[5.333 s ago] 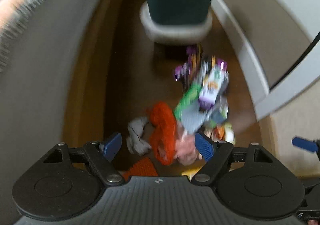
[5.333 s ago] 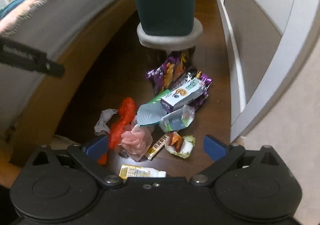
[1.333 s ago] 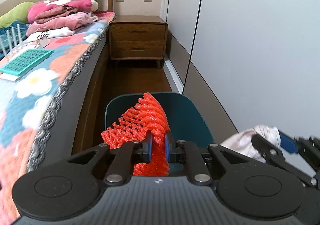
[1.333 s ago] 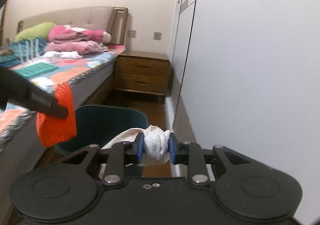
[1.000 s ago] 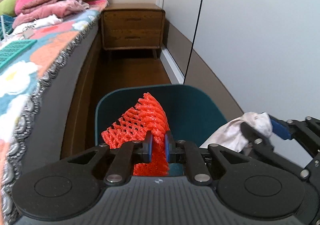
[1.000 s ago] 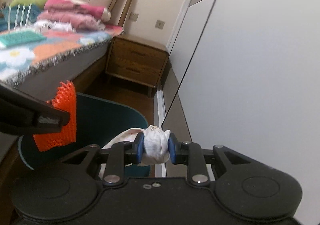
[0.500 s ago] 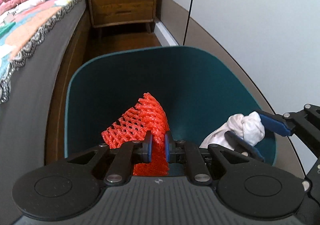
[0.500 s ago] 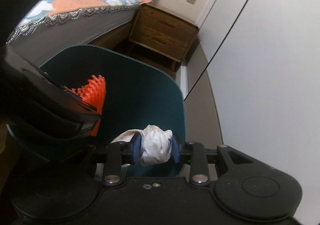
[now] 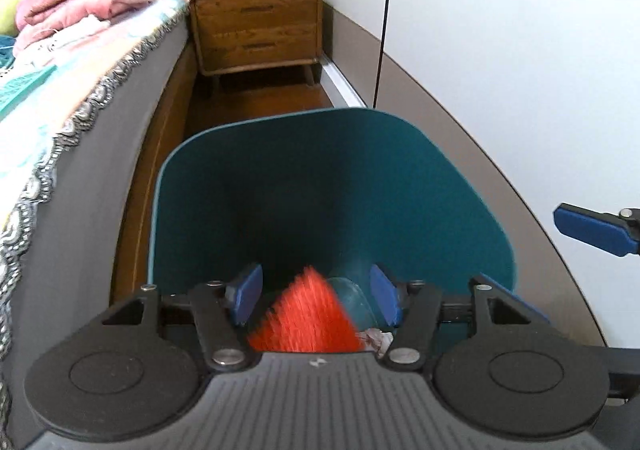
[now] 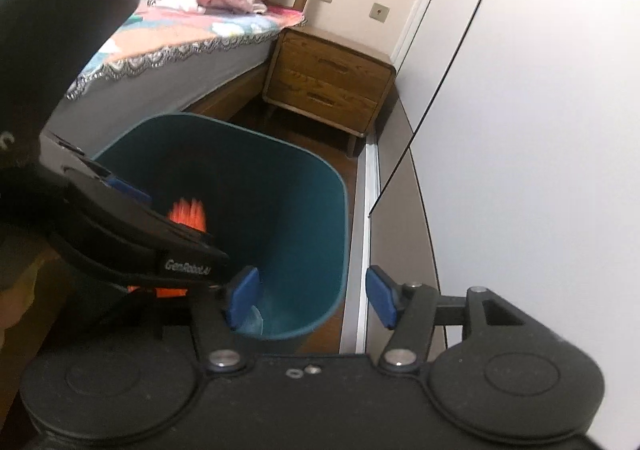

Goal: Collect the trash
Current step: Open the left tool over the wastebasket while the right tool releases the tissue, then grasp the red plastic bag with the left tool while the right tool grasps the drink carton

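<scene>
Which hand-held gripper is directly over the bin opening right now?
The left hand-held gripper, above the teal bin with the orange netting; the right hand-held gripper straddles the rim.

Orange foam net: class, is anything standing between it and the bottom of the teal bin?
Nothing visible. The orange foam net is blurred between the open left gripper fingers, inside the teal bin; only a crumpled white scrap shows beside it.

Both tongs, left (image 9: 316, 300) and right (image 10: 314, 298), are built of matte black plastic with blue fingertip pads, silver pivot screws and round embossed discs; "GenRobot.AI" is printed in white.
</scene>
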Tool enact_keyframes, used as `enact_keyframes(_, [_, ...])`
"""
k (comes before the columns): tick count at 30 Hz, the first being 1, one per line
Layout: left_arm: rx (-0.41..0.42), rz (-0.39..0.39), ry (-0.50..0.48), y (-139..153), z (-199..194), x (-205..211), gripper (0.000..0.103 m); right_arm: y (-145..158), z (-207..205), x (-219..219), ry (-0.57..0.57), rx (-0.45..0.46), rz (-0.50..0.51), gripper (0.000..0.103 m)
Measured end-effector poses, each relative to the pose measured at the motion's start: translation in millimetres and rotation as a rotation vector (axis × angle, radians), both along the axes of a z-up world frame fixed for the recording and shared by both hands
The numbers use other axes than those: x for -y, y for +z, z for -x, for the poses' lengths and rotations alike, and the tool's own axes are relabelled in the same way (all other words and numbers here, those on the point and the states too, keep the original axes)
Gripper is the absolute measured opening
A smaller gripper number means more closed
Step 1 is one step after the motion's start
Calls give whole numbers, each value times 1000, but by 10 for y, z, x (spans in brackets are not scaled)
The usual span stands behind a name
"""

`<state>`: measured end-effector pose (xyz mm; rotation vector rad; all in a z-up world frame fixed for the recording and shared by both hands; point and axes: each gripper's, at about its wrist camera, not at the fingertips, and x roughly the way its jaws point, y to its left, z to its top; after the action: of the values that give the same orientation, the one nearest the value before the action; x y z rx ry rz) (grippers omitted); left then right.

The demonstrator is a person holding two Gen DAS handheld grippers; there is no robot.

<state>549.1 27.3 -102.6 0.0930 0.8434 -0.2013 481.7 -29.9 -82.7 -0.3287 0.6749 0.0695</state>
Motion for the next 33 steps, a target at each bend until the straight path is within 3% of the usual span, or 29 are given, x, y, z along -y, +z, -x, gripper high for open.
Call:
enact_keyframes(11, [94, -1, 34, 428, 776, -24, 59, 356, 633, 386, 17, 51, -130, 70])
enact_keyframes(17, [105, -3, 48, 543, 1239, 1, 59, 418, 1017, 554, 18, 66, -199, 72])
enact_keyframes(23, [91, -10, 53, 477, 1686, 10, 59, 400, 1428, 637, 31, 85, -225, 75])
enact_keyframes(33, [33, -61, 45, 79, 2303, -120, 59, 159, 1913, 771, 14, 74, -303, 80])
